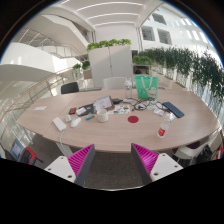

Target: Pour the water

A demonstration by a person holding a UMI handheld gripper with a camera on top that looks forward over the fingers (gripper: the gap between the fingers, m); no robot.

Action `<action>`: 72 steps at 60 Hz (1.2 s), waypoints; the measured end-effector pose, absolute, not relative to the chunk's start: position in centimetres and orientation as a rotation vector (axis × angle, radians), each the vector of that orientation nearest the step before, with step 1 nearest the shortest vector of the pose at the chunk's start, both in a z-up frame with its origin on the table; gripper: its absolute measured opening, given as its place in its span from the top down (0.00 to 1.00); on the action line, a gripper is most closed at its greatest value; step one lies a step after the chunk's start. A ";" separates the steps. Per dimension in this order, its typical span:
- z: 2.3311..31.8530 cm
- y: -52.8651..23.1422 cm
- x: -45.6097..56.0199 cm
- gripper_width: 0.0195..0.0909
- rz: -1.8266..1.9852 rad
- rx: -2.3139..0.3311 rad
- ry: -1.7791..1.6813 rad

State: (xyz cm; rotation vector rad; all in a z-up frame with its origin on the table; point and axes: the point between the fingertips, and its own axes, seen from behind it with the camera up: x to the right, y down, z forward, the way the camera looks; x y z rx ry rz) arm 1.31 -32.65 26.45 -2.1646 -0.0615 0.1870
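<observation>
My gripper (112, 150) is held well back from a long oval wooden table (120, 134), with floor between us. Its two fingers are open, the magenta pads (80, 160) spread wide with nothing between them. On the table, far beyond the fingers, stand a white cup (102, 115), a flat red disc (133, 119) and a small red item (162, 131) near the front edge. A green see-through container (145, 87) stands at the far side. They are too small to tell whether any of them holds water.
Papers, a white box (60, 124) and a dark flat thing (172, 109) lie on the table. A black chair (69, 88) stands behind it, white chairs (192, 150) at the front corners. White cabinets topped with plants (110, 55) stand beyond.
</observation>
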 end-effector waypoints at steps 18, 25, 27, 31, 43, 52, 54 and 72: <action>26.7 -33.0 -0.2 0.15 0.111 -2.089 0.024; 26.3 -32.2 3.4 0.16 0.021 -2.014 0.059; 25.7 -31.5 5.0 0.16 0.005 -1.996 0.067; 23.9 -29.8 8.2 0.16 -0.018 -1.977 0.065; 17.1 -20.0 19.7 0.16 -0.095 -1.872 0.153; 11.8 -11.1 26.2 0.16 -0.117 -1.832 0.209; 10.6 -9.5 27.1 0.16 -0.118 -1.838 0.208; 6.9 -2.0 30.1 0.30 -0.114 -1.813 0.143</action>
